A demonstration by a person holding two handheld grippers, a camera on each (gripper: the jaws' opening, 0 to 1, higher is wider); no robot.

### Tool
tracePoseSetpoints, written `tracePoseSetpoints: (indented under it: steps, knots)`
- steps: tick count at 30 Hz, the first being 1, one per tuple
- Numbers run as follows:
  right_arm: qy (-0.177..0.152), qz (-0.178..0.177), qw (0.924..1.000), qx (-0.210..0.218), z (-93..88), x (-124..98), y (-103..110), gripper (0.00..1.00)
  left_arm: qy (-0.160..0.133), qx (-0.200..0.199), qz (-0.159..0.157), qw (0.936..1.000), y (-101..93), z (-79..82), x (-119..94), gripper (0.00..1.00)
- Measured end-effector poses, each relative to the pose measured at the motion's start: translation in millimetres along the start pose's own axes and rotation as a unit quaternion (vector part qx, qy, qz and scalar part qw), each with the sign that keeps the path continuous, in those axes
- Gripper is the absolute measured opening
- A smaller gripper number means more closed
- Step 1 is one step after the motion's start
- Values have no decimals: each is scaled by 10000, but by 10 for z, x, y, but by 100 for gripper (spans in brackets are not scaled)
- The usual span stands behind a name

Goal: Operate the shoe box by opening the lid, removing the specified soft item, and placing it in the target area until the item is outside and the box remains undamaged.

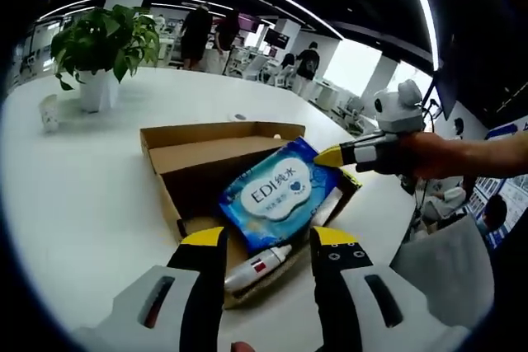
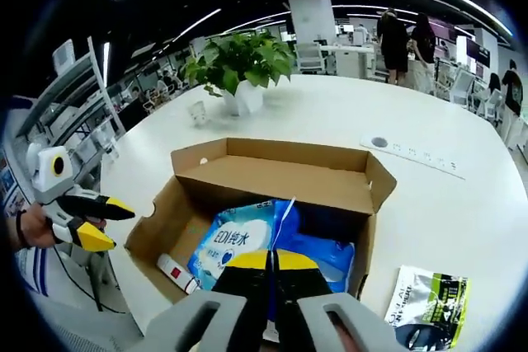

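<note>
An open cardboard shoe box (image 1: 177, 154) (image 2: 280, 172) stands on the white table, flaps spread. A blue soft pack of wipes (image 1: 276, 191) (image 2: 235, 241) lies tilted over the box's opening. My right gripper (image 2: 272, 260) is shut on the pack's edge; in the left gripper view it (image 1: 330, 156) comes in from the right and pinches the pack's far corner. My left gripper (image 1: 268, 238) is open just in front of the box with nothing between its jaws, and in the right gripper view it (image 2: 106, 222) hovers left of the box. A white tube (image 1: 260, 268) (image 2: 177, 274) lies inside the box.
A potted plant (image 1: 103, 43) (image 2: 239, 63) stands on the far side of the table beside a small white object (image 1: 49, 113). A green and white packet (image 2: 429, 298) lies right of the box. A power strip (image 2: 412, 154) is set behind it. People stand in the background.
</note>
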State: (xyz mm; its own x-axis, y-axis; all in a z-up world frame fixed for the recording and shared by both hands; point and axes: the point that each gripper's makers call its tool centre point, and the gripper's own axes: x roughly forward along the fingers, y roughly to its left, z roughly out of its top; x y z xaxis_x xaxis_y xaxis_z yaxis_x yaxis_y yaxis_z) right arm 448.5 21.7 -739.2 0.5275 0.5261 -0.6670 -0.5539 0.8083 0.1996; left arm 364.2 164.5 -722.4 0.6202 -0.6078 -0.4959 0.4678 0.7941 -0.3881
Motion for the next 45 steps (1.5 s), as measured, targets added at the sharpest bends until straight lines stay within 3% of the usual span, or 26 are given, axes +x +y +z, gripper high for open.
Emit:
tracePoseSetpoints:
  steps: [15, 24, 28, 37, 45]
  knots:
    - [-36, -234, 9993, 279, -150, -236, -338, 0, 316, -59, -40, 9995, -92, 3, 410, 39]
    - [-72, -222, 9987, 457, -201, -248, -357, 0, 487, -161, -70, 9987, -72, 34, 667, 37]
    - [-76, -214, 9984, 518, -215, -246, -373, 0, 746, -167, 219, 9968, 55, -49, 777, 35]
    - [-51, -195, 9982, 561, -251, -240, -392, 0, 1093, -349, 147, 9933, 61, -177, 949, 31]
    - [-59, -155, 9973, 712, -279, -232, -409, 0, 1160, -617, 38, 9913, 26, -243, 1020, 23]
